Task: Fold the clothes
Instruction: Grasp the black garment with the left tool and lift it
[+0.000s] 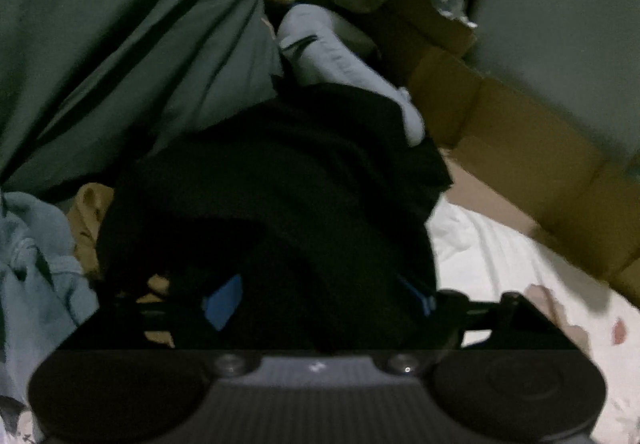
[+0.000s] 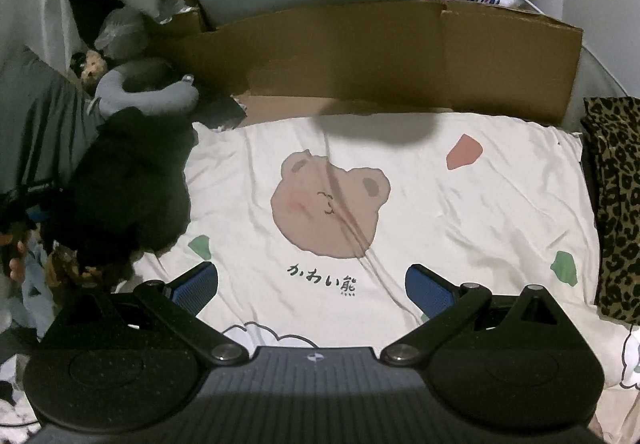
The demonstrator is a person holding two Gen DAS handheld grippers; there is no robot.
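Note:
A black garment [image 1: 280, 204] fills the middle of the left wrist view, bunched over and between the fingers of my left gripper [image 1: 324, 300]. Its two blue pads [image 1: 224, 302] peek out far apart at either side of the cloth, so the jaws stand open around it. From the right wrist view the same black garment [image 2: 128, 184] is heaped at the left edge of the cream bear-print sheet [image 2: 460, 204]. My right gripper [image 2: 312, 284] hovers open over that sheet with nothing between its fingers.
A leopard-print garment [image 2: 616, 204] lies at the sheet's right edge. A cardboard box [image 2: 380, 52] runs along the back. A grey plush [image 2: 148, 92], a small bear toy [image 2: 92, 64], dark green fabric [image 1: 120, 44] and light blue cloth [image 1: 32, 264] crowd the left.

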